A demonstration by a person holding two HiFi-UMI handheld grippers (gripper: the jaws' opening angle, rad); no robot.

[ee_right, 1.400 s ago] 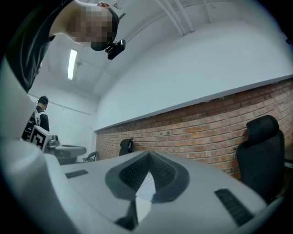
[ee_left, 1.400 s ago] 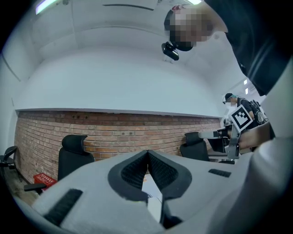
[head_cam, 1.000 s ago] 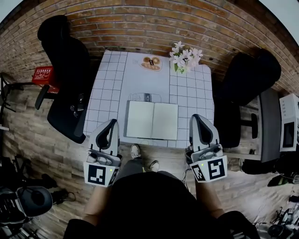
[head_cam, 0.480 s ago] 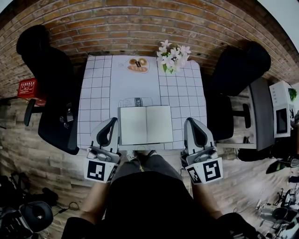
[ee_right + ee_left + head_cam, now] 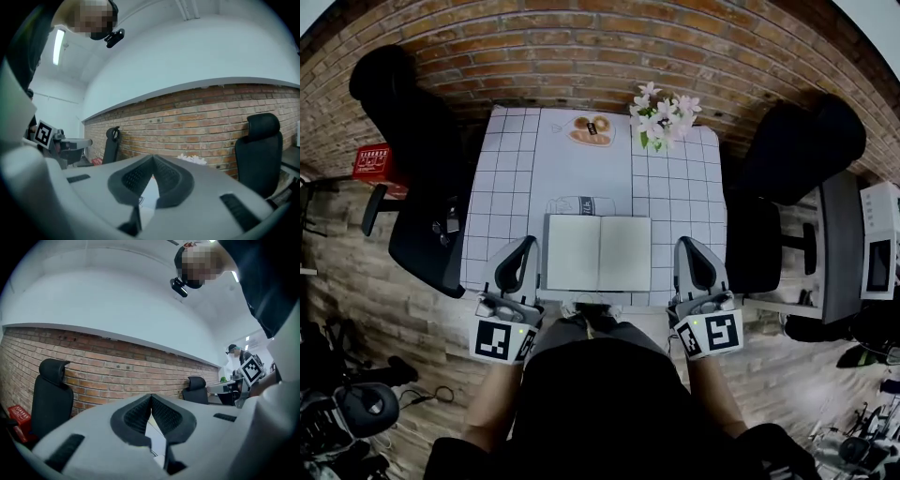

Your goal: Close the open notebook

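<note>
**Open notebook flanked by two clenched, empty grippers**

Compared with one second ago, the table (image 5: 675, 202) sits nearer the person's body in the head view, and its near edge now hides most of the floor that showed in front of the person. The black chairs to the left (image 5: 420, 159) and right (image 5: 797, 150) of the table keep their positions against it.

The notebook (image 5: 598, 253) remains open and flat at the near edge of the table, blank pages up. The left gripper (image 5: 528, 246) is now closer to the left page edge than before. The right gripper (image 5: 686, 244) stands near the right page edge, not touching it.

Both grippers point level, away from the person, marker cubes toward the body. Each gripper's jaws are pressed together with nothing between them.
</note>
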